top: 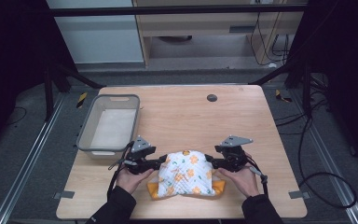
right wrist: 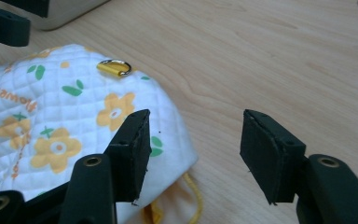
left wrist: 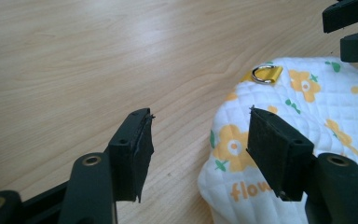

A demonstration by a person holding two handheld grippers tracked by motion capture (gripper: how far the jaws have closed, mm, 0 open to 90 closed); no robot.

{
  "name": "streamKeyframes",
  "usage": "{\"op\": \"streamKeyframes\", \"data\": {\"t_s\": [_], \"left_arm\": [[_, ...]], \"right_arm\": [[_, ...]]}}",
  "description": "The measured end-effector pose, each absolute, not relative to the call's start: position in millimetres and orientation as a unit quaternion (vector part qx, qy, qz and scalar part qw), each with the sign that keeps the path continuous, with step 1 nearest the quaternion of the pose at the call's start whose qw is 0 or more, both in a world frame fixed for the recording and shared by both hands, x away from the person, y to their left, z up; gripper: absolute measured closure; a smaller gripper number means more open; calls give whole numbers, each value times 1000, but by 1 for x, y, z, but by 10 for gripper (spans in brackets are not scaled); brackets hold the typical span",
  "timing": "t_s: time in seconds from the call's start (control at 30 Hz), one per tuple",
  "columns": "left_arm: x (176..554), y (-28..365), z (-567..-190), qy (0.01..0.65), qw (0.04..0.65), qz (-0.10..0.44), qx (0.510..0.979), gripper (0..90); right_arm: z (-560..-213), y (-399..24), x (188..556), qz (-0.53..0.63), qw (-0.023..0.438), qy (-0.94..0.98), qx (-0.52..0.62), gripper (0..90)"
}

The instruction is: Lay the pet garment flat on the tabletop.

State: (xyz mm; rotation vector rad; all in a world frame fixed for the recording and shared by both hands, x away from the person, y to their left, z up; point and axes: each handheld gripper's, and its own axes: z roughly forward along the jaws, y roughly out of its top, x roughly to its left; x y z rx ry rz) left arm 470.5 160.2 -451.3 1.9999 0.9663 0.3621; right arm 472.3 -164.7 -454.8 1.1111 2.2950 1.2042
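Flanking a flowered hat (top: 187, 173) near the desk's (top: 242, 116) front edge, left claw (top: 161, 161) and right claw (top: 208, 161) both gaping, holding nothing, bin (top: 85, 135) sitting toward the left edge.

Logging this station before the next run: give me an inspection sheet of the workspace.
Surface: light wooden table, bare across the middle and far half; small dark round disc near the far edge.
Job's things: white quilted fabric bag with orange flowers lies near the front edge, its yellow loop with a metal D-ring at the far side; yellow cord trails from under it.
Clutter: grey plastic basket at the table's left, nothing seen inside.
Grippers: left gripper and right gripper flank the bag, jaws open, gripping nothing.
Cables: black gripper cables run back beside the hands; more on the floor at the right.
Surroundings: dark floor, black frame, pale cabinets behind.
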Motion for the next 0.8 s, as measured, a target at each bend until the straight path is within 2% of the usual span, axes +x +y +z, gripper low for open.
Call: {"op": "streamKeyframes", "data": {"t_s": [0.2, 0.4, 0.53, 0.57, 0.63, 0.77, 0.8], "left_arm": [[470, 156, -460, 385, 417, 138, 812, 404], [472, 154, -470, 390, 407, 120, 818, 466], [471, 151, -474, 389, 402, 104, 822, 574], [471, 151, -475, 388, 399, 99, 825, 574], [472, 149, -480, 390, 394, 86, 828, 676], [471, 144, -483, 386, 385, 85, 834, 775], [471, 144, -483, 386, 385, 85, 834, 803]], "right_arm": [[-461, -161, 470, 411, 145, 814, 384, 446], [-468, -160, 469, 399, 131, 822, 385, 523], [-472, -157, 469, 394, 118, 827, 383, 589], [-474, -156, 469, 392, 115, 830, 381, 606], [-475, -154, 469, 387, 112, 833, 379, 674], [-474, -155, 468, 389, 105, 835, 375, 775], [-474, -155, 468, 389, 105, 835, 375, 775]]}}
